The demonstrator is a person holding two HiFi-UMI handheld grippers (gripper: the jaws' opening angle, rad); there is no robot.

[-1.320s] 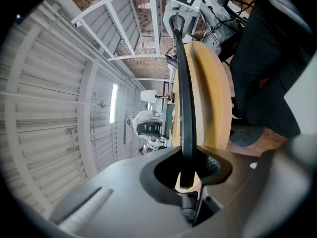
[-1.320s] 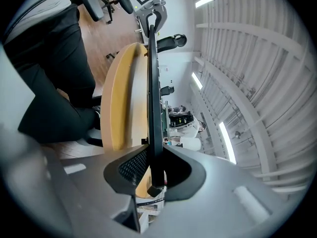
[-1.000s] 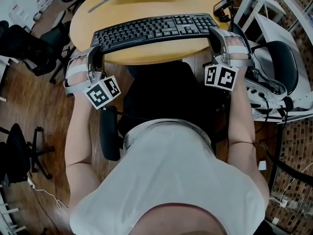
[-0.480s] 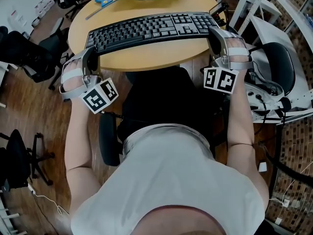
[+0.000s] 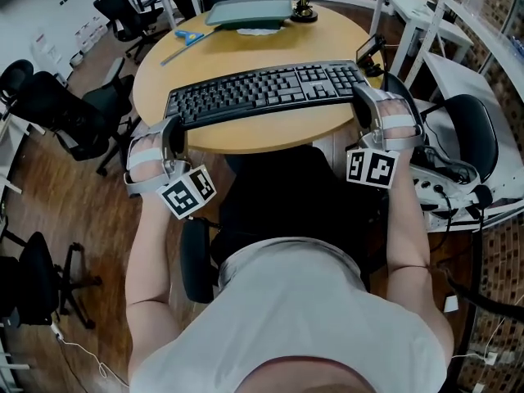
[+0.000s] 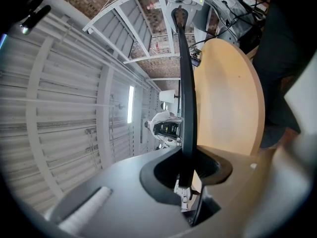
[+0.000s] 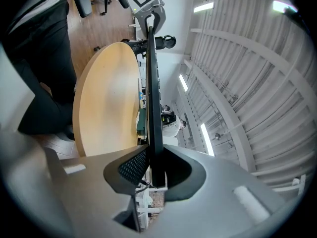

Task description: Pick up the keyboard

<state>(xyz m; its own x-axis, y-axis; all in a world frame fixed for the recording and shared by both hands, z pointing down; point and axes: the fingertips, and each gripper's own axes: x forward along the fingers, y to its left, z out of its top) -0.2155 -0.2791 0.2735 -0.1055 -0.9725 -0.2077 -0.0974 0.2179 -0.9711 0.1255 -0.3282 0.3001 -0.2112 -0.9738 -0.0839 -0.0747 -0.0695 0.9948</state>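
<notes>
**Keyboard point(image 5: 266, 92) clamped at both ends**

My left claw point(image 5: 173, 128) is pinched narrow on the keyboard's left end, and my right claw point(image 5: 361, 98) grips the right end likewise. The keyboard stretches between them over the near half of the round bench point(image 5: 254, 137).

Head view overhead, gripper views close, edge-on (keyboard point(image 5: 270, 92) shared)

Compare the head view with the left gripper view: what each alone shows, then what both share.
Head view only: the key face of the keyboard, blue scissors, a grey tray. Left gripper view only: the jaws of the left claw clamped on the keyboard's end, seen edge-on, and the ceiling. Both: the keyboard, the round table, the right claw at the keyboard's far end.
</notes>
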